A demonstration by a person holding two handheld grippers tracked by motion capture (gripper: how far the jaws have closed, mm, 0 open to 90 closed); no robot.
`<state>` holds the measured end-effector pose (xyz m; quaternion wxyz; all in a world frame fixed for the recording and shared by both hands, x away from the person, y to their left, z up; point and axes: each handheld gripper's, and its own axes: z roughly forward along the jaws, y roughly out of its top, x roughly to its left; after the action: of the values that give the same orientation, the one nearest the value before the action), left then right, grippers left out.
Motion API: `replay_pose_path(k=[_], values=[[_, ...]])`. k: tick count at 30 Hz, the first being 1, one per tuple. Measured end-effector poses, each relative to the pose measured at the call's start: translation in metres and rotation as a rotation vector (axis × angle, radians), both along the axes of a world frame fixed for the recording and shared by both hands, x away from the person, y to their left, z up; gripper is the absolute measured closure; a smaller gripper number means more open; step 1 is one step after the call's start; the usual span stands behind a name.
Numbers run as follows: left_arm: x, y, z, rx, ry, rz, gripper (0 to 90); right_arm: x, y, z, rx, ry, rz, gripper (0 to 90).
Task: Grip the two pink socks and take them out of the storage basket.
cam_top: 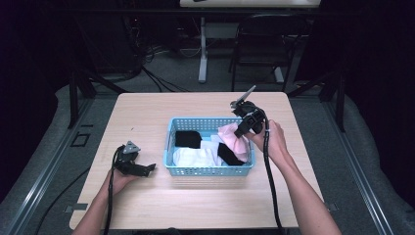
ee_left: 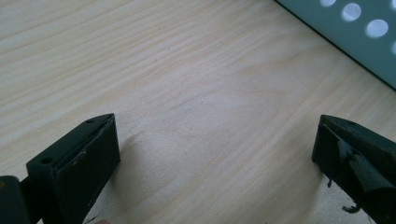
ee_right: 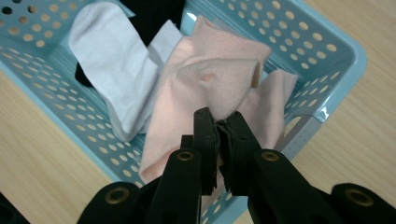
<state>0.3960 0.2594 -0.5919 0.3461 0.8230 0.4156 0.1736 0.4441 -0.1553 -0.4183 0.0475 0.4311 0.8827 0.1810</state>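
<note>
Right tool (ee_right: pixel 223 125) clamped on pink sock (ee_right: pixel 205 88), over blue basket (ee_right: pixel 327 70). Left tool (ee_left: pixel 215 149) jaws apart, empty, on table (ee_left: pixel 187 70). I judge: sock mid-transfer; next, lift clear or release.

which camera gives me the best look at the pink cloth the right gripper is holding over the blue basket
The right gripper view: the pale pink fabric piece sits close up, its weave visible, pinched between the right gripper jaws above the light blue perforated plastic basket. The high view shows it small, at the basket's right end. The left gripper view has bare wooden tabletop and a basket corner.
</note>
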Motion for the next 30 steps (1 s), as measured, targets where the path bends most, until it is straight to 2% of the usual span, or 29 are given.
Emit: replay_pose_path(k=[6,10,11,12,18,30], values=[[0.000,0.000,0.000,0.000,0.000,0.000,0.7,-0.003,-0.005,0.016,0.029,-0.005,0.013,85.1],[0.000,0.000,0.000,0.000,0.000,0.000,0.7,-0.005,-0.008,0.027,0.043,-0.025,0.007,85.2],[0.000,0.000,0.000,0.000,0.000,0.000,0.7,-0.006,-0.009,0.030,0.033,-0.019,0.012,85.1],[0.000,0.000,0.000,0.000,0.000,0.000,0.7,-0.006,-0.011,0.034,0.038,-0.033,0.012,85.1],[0.000,0.000,0.000,-0.001,0.000,0.000,0.7,-0.007,-0.018,0.044,0.036,-0.042,0.002,85.1],[0.000,0.000,0.000,-0.001,0.001,0.002,0.7,-0.009,-0.045,0.055,0.032,-0.053,-0.044,85.2]])
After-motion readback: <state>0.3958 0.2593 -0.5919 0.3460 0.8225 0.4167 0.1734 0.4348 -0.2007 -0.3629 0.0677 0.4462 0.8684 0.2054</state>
